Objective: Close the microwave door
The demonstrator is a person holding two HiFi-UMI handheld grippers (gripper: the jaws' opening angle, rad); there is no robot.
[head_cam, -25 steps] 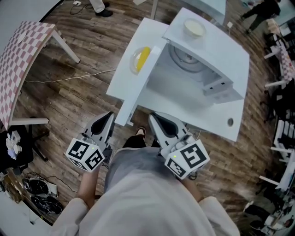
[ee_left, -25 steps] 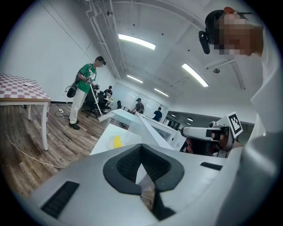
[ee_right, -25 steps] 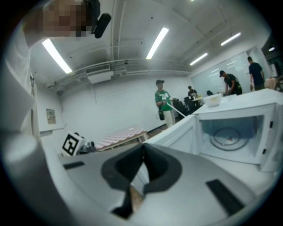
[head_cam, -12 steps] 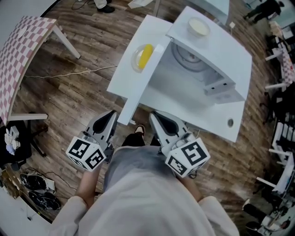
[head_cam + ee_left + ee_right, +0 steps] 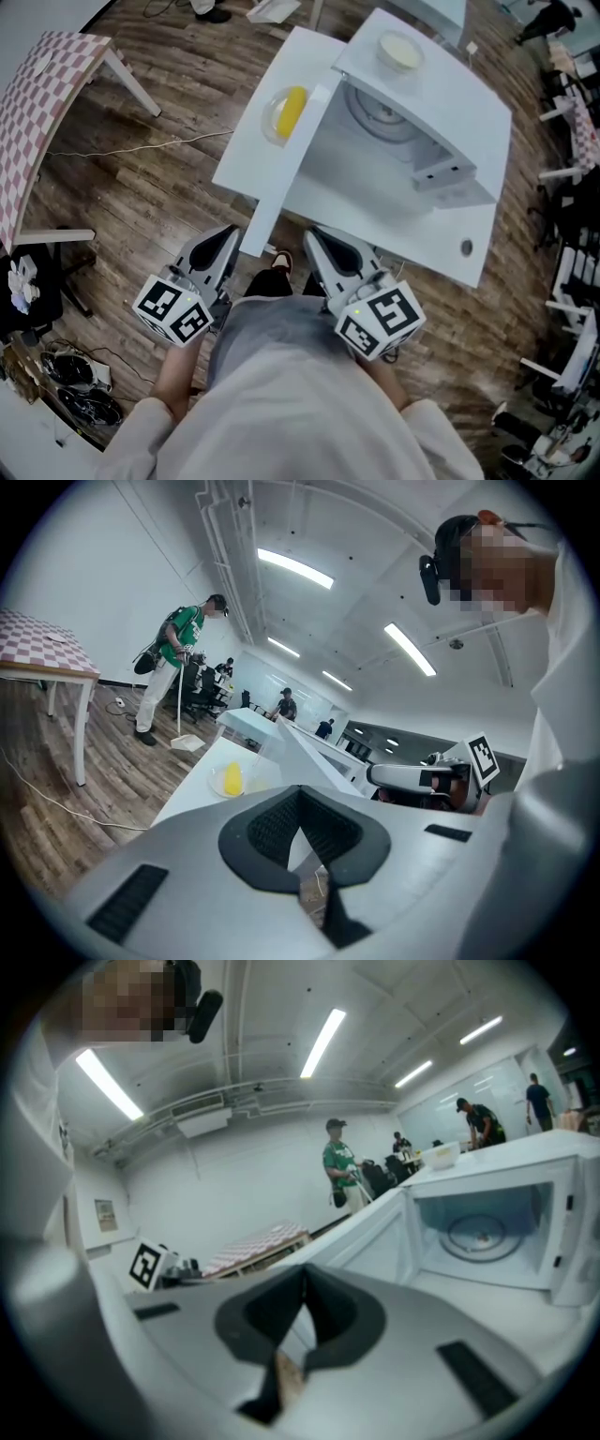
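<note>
Both of your grippers sit low in the head view, close to your body. Your left gripper has its jaws drawn together at the tips with nothing between them, and your right gripper is the same, pads meeting and empty.

The microwave stands on the white table toward 1 o'clock from your right gripper. Its door hangs wide open, its free edge just above your left gripper's tips at 12 o'clock. Neither gripper touches it.

The head view shows you the top of the microwave, where a shallow bowl rests, and a plate with a yellow item on the table at 11 o'clock from the door. It also shows a cable lying across the wood floor and a checkered table at 10 o'clock.

Your right gripper view looks straight into the open cavity and shows the glass turntable, which the left gripper view does not reach. Your left gripper view sees the door nearly edge-on, with the plate at 10 o'clock from it.

Both gripper views catch a person in a green shirt standing on the floor beyond the table; the head view leaves them out.
</note>
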